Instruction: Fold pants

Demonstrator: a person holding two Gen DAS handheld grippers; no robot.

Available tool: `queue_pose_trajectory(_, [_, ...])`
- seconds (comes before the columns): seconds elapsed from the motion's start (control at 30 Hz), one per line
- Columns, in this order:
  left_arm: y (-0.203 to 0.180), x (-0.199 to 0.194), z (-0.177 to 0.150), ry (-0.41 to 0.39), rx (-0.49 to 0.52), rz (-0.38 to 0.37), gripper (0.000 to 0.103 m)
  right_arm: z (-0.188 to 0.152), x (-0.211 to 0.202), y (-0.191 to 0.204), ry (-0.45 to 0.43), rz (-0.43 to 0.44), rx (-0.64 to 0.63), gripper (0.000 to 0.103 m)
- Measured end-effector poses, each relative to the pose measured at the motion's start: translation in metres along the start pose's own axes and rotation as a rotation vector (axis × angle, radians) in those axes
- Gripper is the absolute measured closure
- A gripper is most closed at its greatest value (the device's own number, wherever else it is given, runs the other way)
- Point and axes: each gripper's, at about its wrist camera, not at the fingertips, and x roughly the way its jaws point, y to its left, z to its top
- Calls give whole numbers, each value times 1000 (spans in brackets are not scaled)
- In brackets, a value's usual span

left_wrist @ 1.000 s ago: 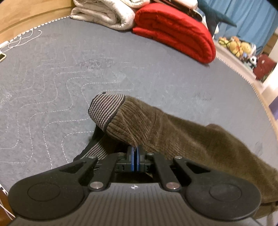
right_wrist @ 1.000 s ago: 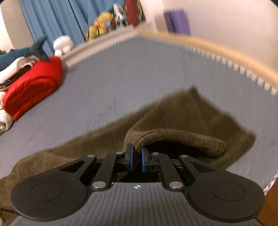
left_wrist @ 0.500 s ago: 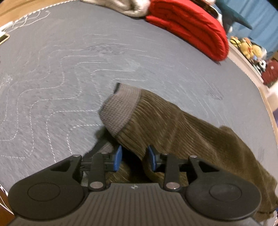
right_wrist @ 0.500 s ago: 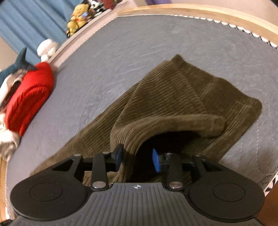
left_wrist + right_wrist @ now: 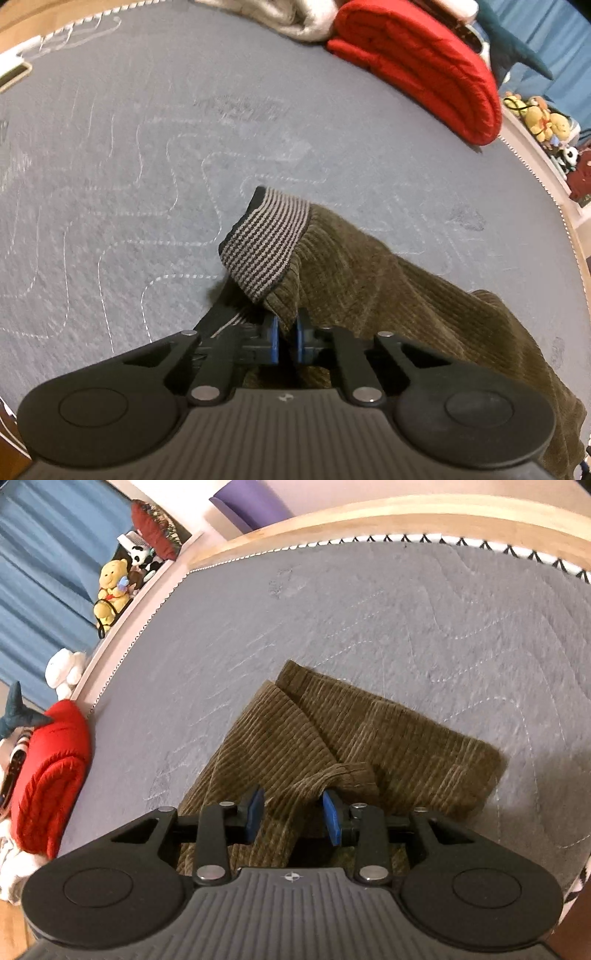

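We see the brown corduroy pants [image 5: 388, 288] lying on the grey quilted mattress [image 5: 129, 177], running from the centre of the left view toward five o'clock. Their striped waistband [image 5: 264, 242] is folded over at the centre. Our left gripper [image 5: 286, 338] is closing, its blue pads [image 5: 273, 338] pinching a fold of corduroy just below that waistband. In the right view the pant legs [image 5: 369, 731] lie doubled over at the centre, hems toward twelve o'clock. Our right gripper [image 5: 293, 818] has its jaws apart and narrowing slightly, with a ridge of cloth lying between them, unpressed. A red blanket [image 5: 424, 62] sits at one o'clock in the left view.
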Motion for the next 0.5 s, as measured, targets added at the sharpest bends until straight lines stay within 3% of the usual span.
queue_pose_trajectory(0.03, [-1,-4,-1,-14,3,-7,96,0,1,1,3,-3,7,72])
queue_pose_trajectory(0.07, [-2,-8,-1,-25,2,-15,96,-1,2,2,5,-9,8,87])
queue_pose_trajectory(0.1, [-2,-13,-2,-37,-1,-25,97,-1,2,2,9,-7,8,94])
queue_pose_trajectory(0.23, [5,-32,-3,-87,-45,-92,98,-3,-13,9,-59,-2,-23,97])
queue_pose_trajectory(0.33, [13,-56,-4,-144,-76,-167,98,-5,-52,25,-221,61,-84,98])
queue_pose_trajectory(0.4, [24,-69,-8,-173,-102,-208,98,-11,-84,42,-379,100,-200,98])
queue_pose_trajectory(0.47, [34,-64,-13,-111,-133,-208,98,-19,-104,52,-499,73,-296,98])
queue_pose_trajectory(0.5, [40,-55,-18,-51,-159,-211,98,-20,-105,54,-505,16,-319,98])
